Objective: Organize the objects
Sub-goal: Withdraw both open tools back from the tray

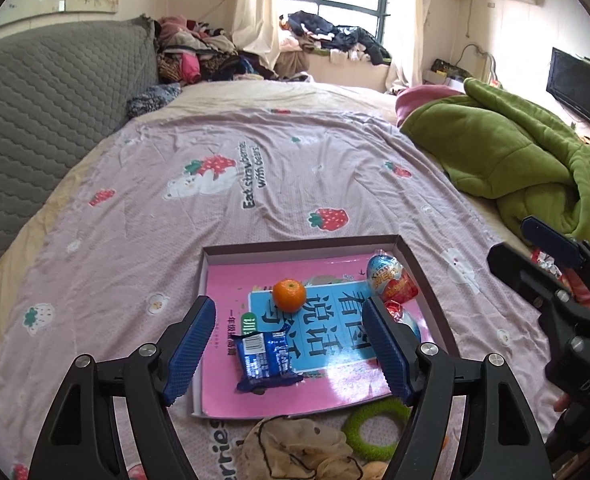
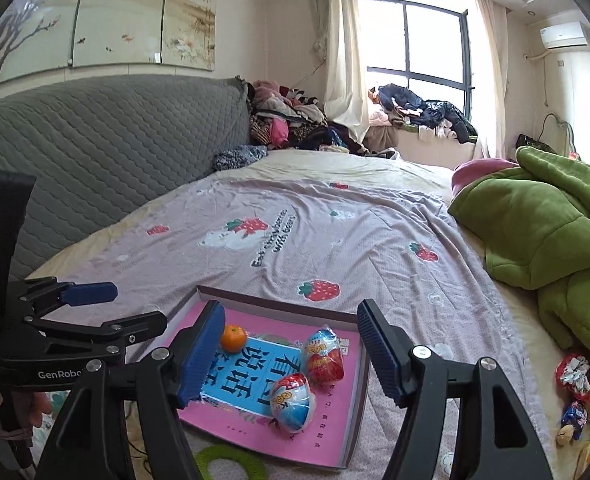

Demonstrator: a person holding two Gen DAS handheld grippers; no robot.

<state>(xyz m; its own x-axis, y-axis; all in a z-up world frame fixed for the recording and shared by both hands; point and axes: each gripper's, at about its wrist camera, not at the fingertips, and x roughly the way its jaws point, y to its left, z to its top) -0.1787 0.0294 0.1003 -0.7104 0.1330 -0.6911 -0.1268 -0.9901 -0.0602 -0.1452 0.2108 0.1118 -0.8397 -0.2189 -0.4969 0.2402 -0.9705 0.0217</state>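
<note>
A shallow box tray (image 1: pixel 307 242) lies on the bed with a pink book inside. On the book rest an orange (image 1: pixel 289 295), a blue snack packet (image 1: pixel 265 360) and two foil toy eggs (image 1: pixel 391 280) (image 1: pixel 405 316). My left gripper (image 1: pixel 291 344) hovers above the tray's near end, jaws wide apart, nothing between the pads. The right gripper (image 1: pixel 535 252) shows at the right edge. In the right wrist view my right gripper (image 2: pixel 291 354) is open and empty over the tray (image 2: pixel 279 304), above the orange (image 2: pixel 233 339) and the eggs (image 2: pixel 323 354) (image 2: pixel 293 400). The left gripper (image 2: pixel 115 310) is at its left.
A green ring (image 1: pixel 375 426) and a beige crumpled bag (image 1: pixel 295 448) lie just in front of the tray. A green blanket (image 1: pixel 515 152) is heaped on the bed's right side. Wrapped snacks (image 2: pixel 573 376) lie near the right edge. A grey headboard (image 1: pixel 55 100) runs along the left.
</note>
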